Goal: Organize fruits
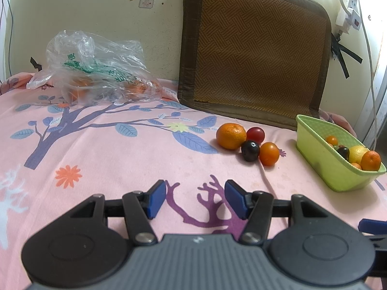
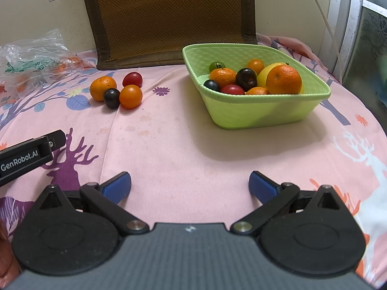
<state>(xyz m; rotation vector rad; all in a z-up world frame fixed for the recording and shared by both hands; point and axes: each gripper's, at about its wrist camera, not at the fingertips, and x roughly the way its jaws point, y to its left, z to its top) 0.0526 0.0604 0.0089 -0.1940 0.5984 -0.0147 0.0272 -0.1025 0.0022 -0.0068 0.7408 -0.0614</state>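
Fruits sit in two places on the bed: a loose cluster of four point(image 2: 116, 91) at about eleven o'clock from my right claw point(image 2: 189, 188), and a pile in the green basket point(image 2: 254, 111) at about one o'clock. The cluster is a mandarin point(image 2: 102, 88), a red tomato point(image 2: 132, 79), a dark plum point(image 2: 111, 98) and an orange tomato point(image 2: 130, 96), all touching; the round ones show no clear long axis, and the red tomato lies slightly lengthwise toward the wall. The basket's near corner points toward me, its rim level. Between cluster and basket the pink sheet point(image 2: 169, 145) lies bare, and so does the stretch up to both claws. A brown mat point(image 1: 254, 48) leans on the wall behind; a plastic bag point(image 1: 96, 67) lies at ten o'clock. My right claw gapes wide, holding nothing, tilted down. My left claw point(image 1: 195, 199) stands partly parted, holding nothing, low over the sheet.
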